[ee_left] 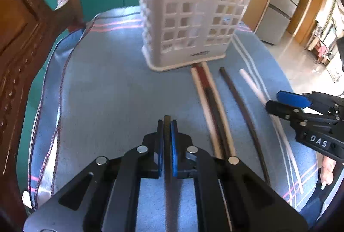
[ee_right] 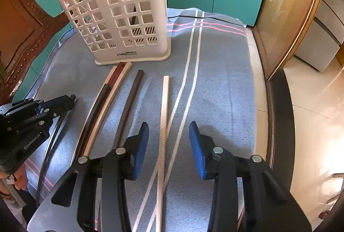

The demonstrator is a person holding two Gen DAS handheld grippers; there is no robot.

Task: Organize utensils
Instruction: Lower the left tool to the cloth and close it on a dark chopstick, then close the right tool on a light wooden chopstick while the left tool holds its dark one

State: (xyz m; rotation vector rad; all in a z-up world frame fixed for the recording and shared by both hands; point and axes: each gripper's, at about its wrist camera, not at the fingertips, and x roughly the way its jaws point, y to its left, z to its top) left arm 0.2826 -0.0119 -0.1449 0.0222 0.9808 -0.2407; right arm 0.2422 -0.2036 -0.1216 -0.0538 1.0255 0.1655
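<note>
Your left gripper is pinched tight on a dark chopstick; your right gripper stands spread, a pale chopstick lying untouched between its pads; the other chopsticks lie bunched against the white holder; bare blue cloth stretches left to the draped edge.
</note>
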